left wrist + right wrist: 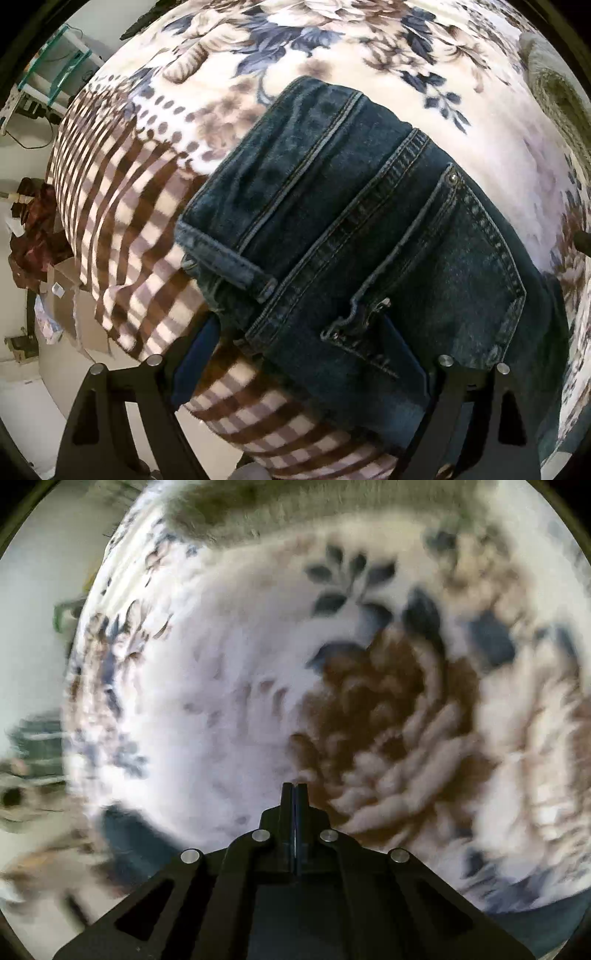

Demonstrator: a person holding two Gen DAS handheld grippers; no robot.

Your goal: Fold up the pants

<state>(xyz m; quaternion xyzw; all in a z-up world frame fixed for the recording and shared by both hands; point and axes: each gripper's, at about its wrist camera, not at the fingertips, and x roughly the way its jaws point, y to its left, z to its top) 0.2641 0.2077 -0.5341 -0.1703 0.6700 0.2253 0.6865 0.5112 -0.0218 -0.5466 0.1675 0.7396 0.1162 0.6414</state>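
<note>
Denim pants in left view; right: floral blanket only

One pair of dark denim pants, folded, near the middle of the left wrist view; one back pocket showing on it, right of centre; one belt loop at its left; one floral blanket beneath it; one glass shelf at far left; two grippers, one per view: left gripper, right gripper.
</note>
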